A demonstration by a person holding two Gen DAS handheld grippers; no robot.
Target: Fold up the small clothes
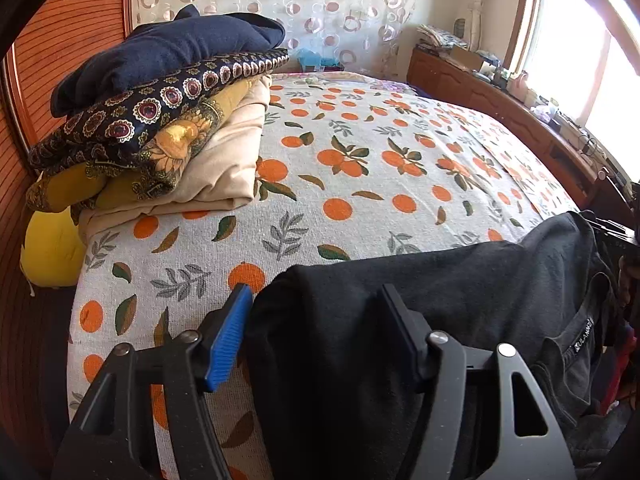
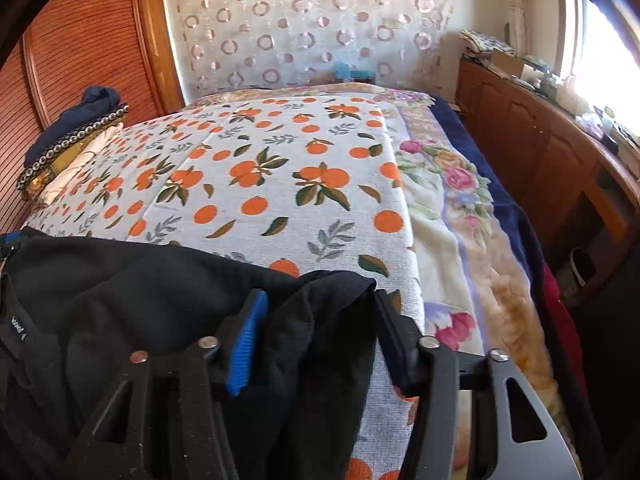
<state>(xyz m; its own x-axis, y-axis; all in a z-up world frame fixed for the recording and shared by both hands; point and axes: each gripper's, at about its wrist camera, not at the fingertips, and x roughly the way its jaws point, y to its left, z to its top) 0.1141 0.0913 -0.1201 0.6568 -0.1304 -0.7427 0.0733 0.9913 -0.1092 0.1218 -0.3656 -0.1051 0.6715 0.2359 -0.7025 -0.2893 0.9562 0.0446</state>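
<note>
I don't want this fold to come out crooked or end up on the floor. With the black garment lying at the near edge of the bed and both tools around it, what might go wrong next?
1. The black garment is bunched between the right tool; a grip there may catch several layers and skew the fold.
2. It hangs over the bed's near edge, so a loose grip by the left tool may let it slide off.

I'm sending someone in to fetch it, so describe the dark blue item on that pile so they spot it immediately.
Find the bed with the orange-print cover. At its edge by the wooden wall sits a stack of folded fabrics. The plain navy piece lies on top, the only unpatterned dark one.
</note>
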